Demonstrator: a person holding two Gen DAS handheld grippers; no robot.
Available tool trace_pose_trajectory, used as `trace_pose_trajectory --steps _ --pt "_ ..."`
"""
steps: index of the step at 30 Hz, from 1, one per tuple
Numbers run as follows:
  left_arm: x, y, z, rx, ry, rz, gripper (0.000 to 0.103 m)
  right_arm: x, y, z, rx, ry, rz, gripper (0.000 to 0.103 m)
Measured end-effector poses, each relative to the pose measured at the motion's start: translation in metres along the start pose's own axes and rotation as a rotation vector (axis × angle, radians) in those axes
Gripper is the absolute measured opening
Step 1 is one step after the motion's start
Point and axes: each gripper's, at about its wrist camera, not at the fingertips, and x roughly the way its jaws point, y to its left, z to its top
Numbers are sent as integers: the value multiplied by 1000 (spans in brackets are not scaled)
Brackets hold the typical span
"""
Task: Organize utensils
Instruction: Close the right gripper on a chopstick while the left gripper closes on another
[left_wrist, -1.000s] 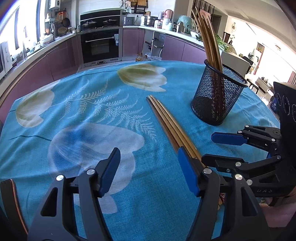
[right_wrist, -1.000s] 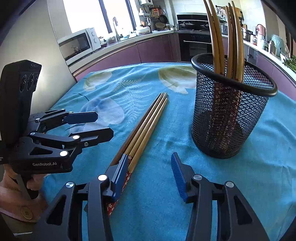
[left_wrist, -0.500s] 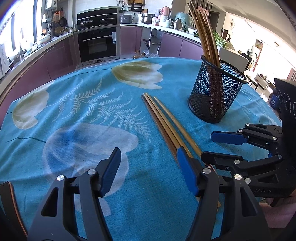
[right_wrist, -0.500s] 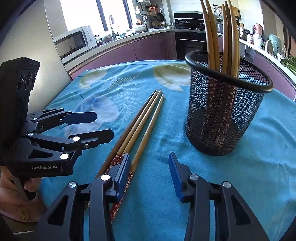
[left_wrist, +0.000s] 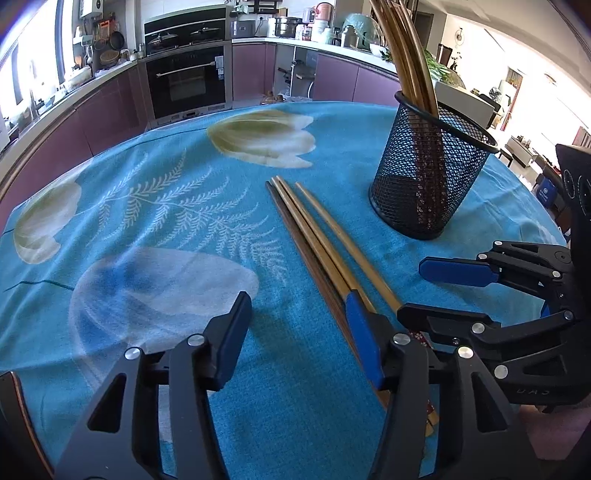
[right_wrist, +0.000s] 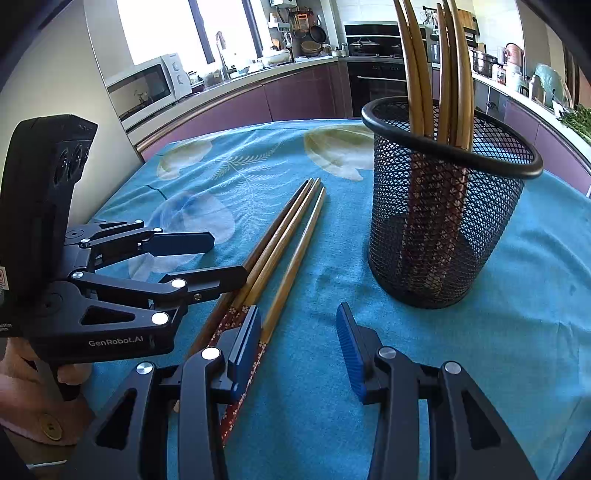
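Three loose wooden chopsticks (left_wrist: 317, 236) (right_wrist: 284, 243) lie on the blue tablecloth, tips pointing away, and the right-hand one is splayed off from the other two. A black mesh holder (left_wrist: 428, 184) (right_wrist: 439, 229) stands to their right with several chopsticks upright in it. My left gripper (left_wrist: 299, 339) (right_wrist: 221, 258) hangs low over the handle ends. Its jaws are closing; the right finger covers two sticks and the dark stick runs just inside it, with no pad pressing. My right gripper (right_wrist: 299, 347) (left_wrist: 436, 291) is open. Its left finger is over the patterned handles and the splayed stick ends between its jaws.
The flowered tablecloth (left_wrist: 155, 229) covers a round table. Purple kitchen cabinets, an oven (left_wrist: 188, 81) and a microwave (right_wrist: 147, 85) line the wall behind it. A person's hand (right_wrist: 37, 369) holds the left gripper at the near left edge.
The right-hand chopstick has swung away from the other two. The left jaws have narrowed, and the right jaws have narrowed slightly. Both views have shifted a little closer to the sticks.
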Motion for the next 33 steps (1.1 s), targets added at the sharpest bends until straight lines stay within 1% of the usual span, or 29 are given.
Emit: trace_pose_trajectory --steps 3,9,13,14,16,20,25,27,29,31,33 --pt "0 -1 0 3 4 0 46 1 1 1 -6 0 -6 41" --pt "1 -3 -1 15 4 7 45 7 5 5 -25 -3 -35 40" --pt "2 -2 1 13 12 -21 36 12 5 10 -27 -6 -41 38" --pt "3 -2 2 15 14 -19 36 13 5 11 -25 -7 -42 37" --pt "4 -2 4 18 19 -14 30 15 4 13 -21 -9 -45 35" --pt "10 2 9 -2 34 -36 25 18 5 17 -19 -11 -48 32" --pt "14 6 14 -14 38 -34 17 21 3 19 -8 -14 -44 24" --pt "14 7 14 -25 37 -32 15 21 2 19 2 -14 -38 17" --pt "13 8 13 -43 33 -33 13 20 0 19 13 -14 -24 13" --pt "11 8 11 -57 25 -27 11 20 -2 18 30 -16 -8 11" --pt "8 9 8 -80 20 -36 9 19 -4 17 45 -18 3 8"
